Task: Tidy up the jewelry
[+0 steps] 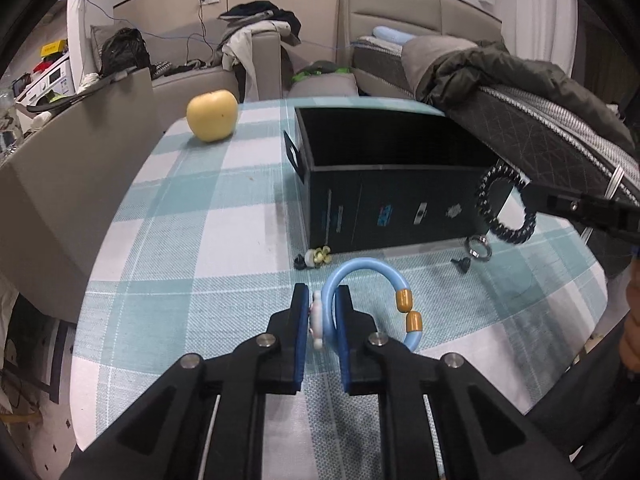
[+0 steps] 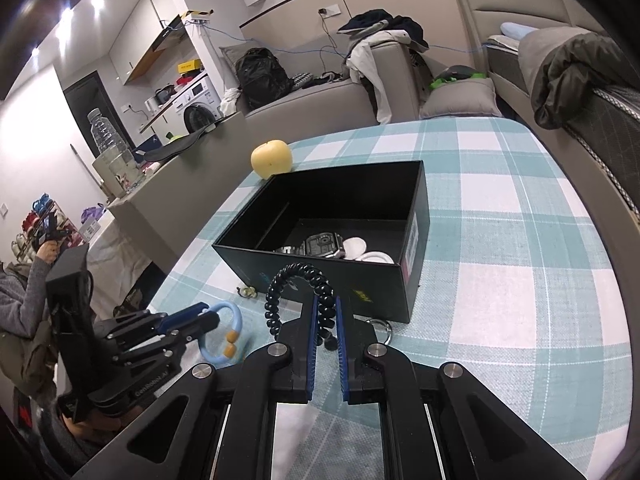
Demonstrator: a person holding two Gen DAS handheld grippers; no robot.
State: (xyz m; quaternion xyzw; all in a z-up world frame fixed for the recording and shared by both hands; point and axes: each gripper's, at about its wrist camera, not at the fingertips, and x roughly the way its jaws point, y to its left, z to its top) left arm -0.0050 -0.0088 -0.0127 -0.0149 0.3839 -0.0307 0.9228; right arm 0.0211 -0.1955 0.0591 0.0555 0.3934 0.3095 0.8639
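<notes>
My left gripper [image 1: 323, 300] is shut on a light blue bracelet [image 1: 376, 270] with two gold beads and a white charm, low over the checked tablecloth [image 1: 180, 220]; it also shows in the right wrist view [image 2: 224, 328]. My right gripper [image 2: 326, 306] is shut on a black coiled bracelet [image 2: 298, 280] and holds it in front of the open black box [image 2: 416, 216]. In the left wrist view the black coil [image 1: 505, 204] hangs at the box's [image 1: 360, 208] near right corner. The box holds a watch [image 2: 322, 244] and white pieces.
A metal ring [image 1: 479, 247], a small black piece [image 1: 462, 266] and a small flower earring [image 1: 316, 258] lie on the cloth before the box. A yellow apple [image 1: 212, 115] sits at the far left of the table. A sofa and a bed border the table.
</notes>
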